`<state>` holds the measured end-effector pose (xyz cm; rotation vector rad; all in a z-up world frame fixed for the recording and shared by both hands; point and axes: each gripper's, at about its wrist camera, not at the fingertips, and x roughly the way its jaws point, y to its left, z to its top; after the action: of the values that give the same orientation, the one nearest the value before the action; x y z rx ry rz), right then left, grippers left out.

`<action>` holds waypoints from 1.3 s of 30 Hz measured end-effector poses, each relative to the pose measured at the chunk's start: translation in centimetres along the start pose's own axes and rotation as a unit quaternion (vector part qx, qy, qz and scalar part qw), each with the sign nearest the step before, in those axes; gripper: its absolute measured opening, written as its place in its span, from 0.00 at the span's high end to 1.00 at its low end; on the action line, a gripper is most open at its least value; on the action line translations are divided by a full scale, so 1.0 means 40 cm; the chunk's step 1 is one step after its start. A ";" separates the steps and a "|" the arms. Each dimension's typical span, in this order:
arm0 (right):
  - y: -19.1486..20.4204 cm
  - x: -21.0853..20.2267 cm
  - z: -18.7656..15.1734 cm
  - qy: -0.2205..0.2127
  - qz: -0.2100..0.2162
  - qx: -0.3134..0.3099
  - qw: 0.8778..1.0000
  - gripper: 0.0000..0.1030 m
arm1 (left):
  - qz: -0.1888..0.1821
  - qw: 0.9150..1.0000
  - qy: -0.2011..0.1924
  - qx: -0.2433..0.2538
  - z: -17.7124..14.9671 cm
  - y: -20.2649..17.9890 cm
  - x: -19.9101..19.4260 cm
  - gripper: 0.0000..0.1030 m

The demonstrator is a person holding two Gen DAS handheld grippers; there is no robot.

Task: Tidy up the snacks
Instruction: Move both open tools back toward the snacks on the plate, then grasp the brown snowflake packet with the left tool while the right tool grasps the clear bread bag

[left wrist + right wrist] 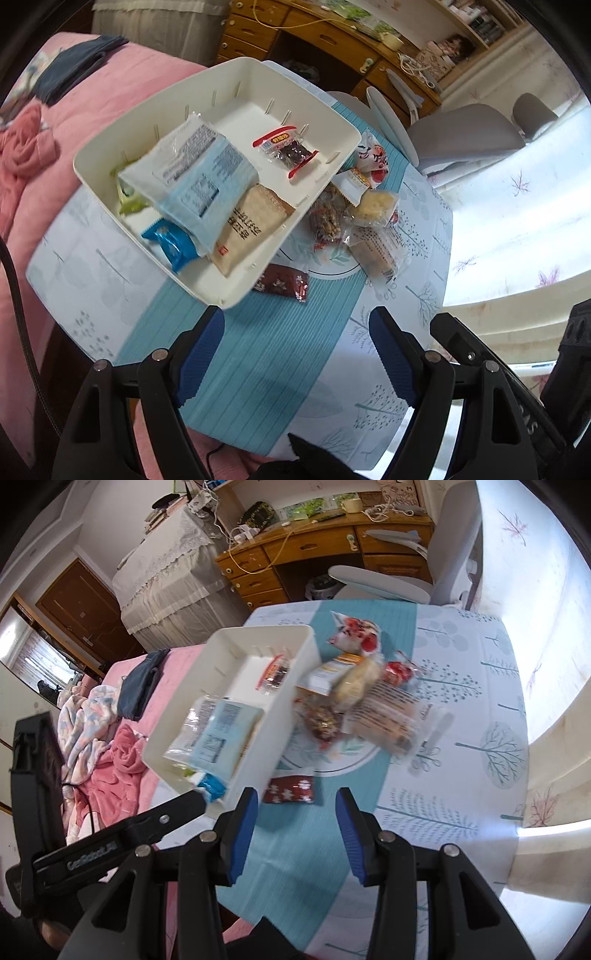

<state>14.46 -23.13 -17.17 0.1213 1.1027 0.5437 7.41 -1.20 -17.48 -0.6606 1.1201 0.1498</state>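
A white bin sits on the table and holds several snack packets: pale blue ones, a beige one, a blue one and a clear red-ended one. To its right lies a loose pile of snacks. A dark brown star-printed packet lies flat by the bin's near corner. My left gripper hovers open and empty just short of that corner. In the right wrist view my right gripper is open and empty, with the brown packet just beyond its tips. The bin and pile lie farther ahead.
The table wears a teal and white tree-print cloth. A pink bed with clothes borders its left side. A grey chair and a wooden desk stand beyond. A finger of the left gripper reaches in beside the right one.
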 end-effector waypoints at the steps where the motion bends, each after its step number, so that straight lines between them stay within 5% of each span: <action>1: -0.011 0.005 0.001 0.000 -0.002 0.000 1.000 0.57 | 0.000 1.000 -0.003 -0.004 -0.007 -0.001 0.004 0.23; 5: -0.058 0.033 0.008 0.003 -0.014 -0.001 1.000 0.57 | 0.004 1.000 0.001 -0.017 -0.029 -0.008 0.037 0.23; 9: -0.102 0.063 0.016 -0.004 -0.031 -0.008 0.999 0.43 | 0.015 1.000 0.000 -0.020 -0.044 -0.019 0.076 0.20; 18: -0.146 0.149 0.041 -0.024 -0.084 -0.092 0.992 0.32 | 0.028 0.995 -0.028 -0.091 -0.063 -0.007 0.167 0.20; 32: -0.177 0.291 0.067 -0.039 -0.143 -0.232 0.961 0.25 | 0.076 0.974 -0.059 -0.206 -0.042 -0.014 0.329 0.20; 39: -0.189 0.348 0.073 -0.058 -0.149 -0.264 0.951 0.24 | 0.119 0.960 -0.036 -0.250 -0.011 -0.014 0.391 0.20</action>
<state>24.35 -22.56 -29.84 -0.4694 0.8087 0.5342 14.30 -5.17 -30.97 -0.9568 1.0944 0.6753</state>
